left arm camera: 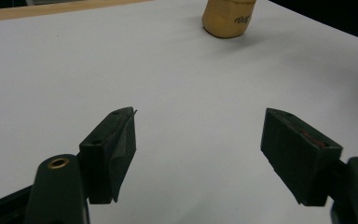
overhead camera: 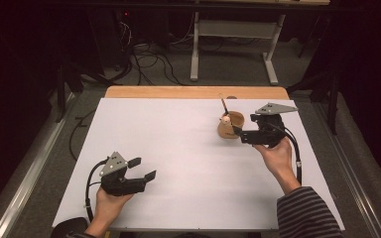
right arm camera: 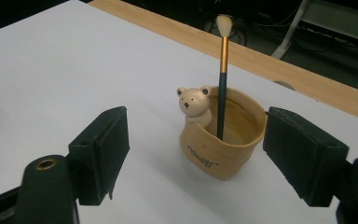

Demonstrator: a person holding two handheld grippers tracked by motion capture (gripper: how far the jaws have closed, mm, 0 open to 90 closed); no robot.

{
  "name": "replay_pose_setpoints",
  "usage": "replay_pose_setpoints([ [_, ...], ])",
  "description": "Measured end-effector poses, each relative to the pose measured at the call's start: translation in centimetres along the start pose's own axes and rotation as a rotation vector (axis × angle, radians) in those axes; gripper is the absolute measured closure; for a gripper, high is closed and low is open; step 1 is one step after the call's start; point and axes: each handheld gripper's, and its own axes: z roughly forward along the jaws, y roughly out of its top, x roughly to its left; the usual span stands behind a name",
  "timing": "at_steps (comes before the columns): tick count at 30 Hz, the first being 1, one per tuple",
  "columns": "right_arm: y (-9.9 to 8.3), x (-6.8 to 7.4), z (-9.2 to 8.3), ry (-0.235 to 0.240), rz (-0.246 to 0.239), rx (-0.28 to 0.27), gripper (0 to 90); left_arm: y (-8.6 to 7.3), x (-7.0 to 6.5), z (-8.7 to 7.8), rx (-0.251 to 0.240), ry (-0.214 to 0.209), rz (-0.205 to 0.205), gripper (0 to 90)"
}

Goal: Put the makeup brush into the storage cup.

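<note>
From the high view, my right gripper (overhead camera: 239, 133) sits far out on the white table (overhead camera: 178, 158), its jaws spread and empty, just beside the tan pot (overhead camera: 229, 126) that holds a brush (overhead camera: 223, 105) upright; my left gripper (overhead camera: 143, 168) rests well apart from all that, near my side of the table, jaws also apart with nothing between them. In the left gripper view I look between my open pads (left arm camera: 121, 140) across bare white surface to the base of the pot (left arm camera: 227, 18) far off, so this hand is simply waiting. In the right gripper view the pot (right arm camera: 223, 140) stands between and a little beyond my jaws, a small bear figure (right arm camera: 193, 103) perched on its near rim and the brush (right arm camera: 222, 74) leaning against the inside just beside the bear. I judge that the step in hand is reaching for the brush: I should raise the right gripper above the rim, bring the pads to the blue handle below the gold ferrule, stay clear of the bear, and close gently so the light pot does not tip or slide.
</note>
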Motion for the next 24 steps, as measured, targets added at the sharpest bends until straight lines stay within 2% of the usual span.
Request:
replay_pose_setpoints([
  [18, -1.2, 0.7, -2.0, 0.055, 0.032, -0.046, 23.9, 0.0, 0.0, 0.0, -0.003, -0.004, -0.003, 26.3],
  [24, -1.6, 0.9, -2.6, 0.065, 0.026, -0.057, 23.9, 0.0, 0.0, 0.0, -0.003, -0.006, -0.005, 26.2],
])
